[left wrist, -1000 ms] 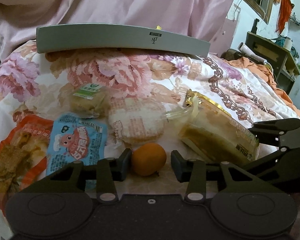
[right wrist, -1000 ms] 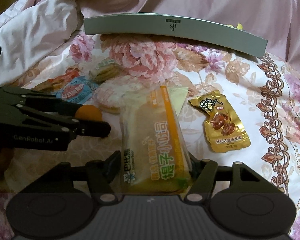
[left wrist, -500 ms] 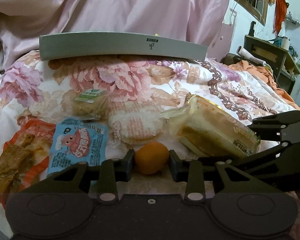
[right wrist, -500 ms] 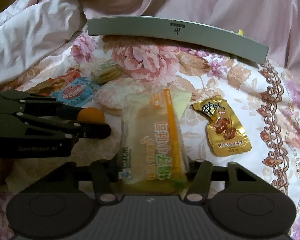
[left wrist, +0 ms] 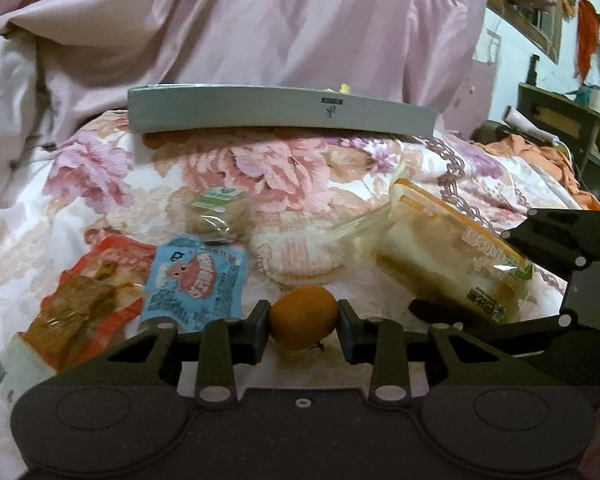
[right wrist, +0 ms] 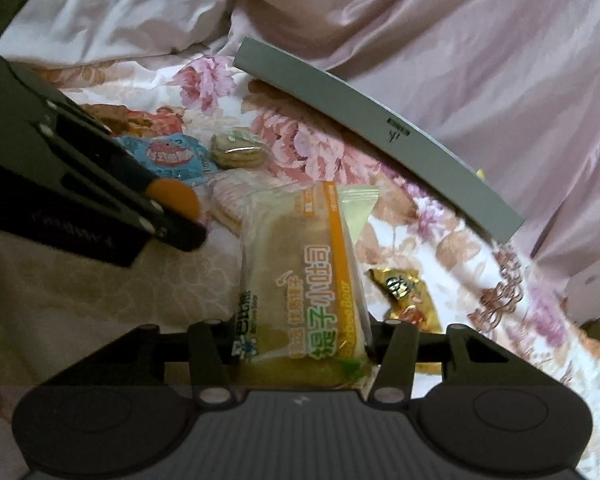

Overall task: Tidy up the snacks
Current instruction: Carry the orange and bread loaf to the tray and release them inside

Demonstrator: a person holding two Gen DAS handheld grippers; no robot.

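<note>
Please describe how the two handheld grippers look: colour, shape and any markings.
Both the left gripper and the right gripper are matte black plastic, with two round discs on a wide body, silver rivets and angular fingers. The left one carries faint, blurred lettering on its side.

A home bedroom; floral bedspread, pink quilt, cluttered wooden shelf.

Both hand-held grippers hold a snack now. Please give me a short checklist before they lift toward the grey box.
1. Left hand-held gripper shut on the orange fruit, both pads touching: ok.
2. Right hand-held gripper pinching the toast packet at its near end: ok.
3. Packet grip firm enough for lifting: cannot tell.
4. Grey box unobstructed in front: ok.
5. Free space inside the box: cannot tell, only its wall shows.
6. The two grippers apart from each other: ok, but close.
</note>
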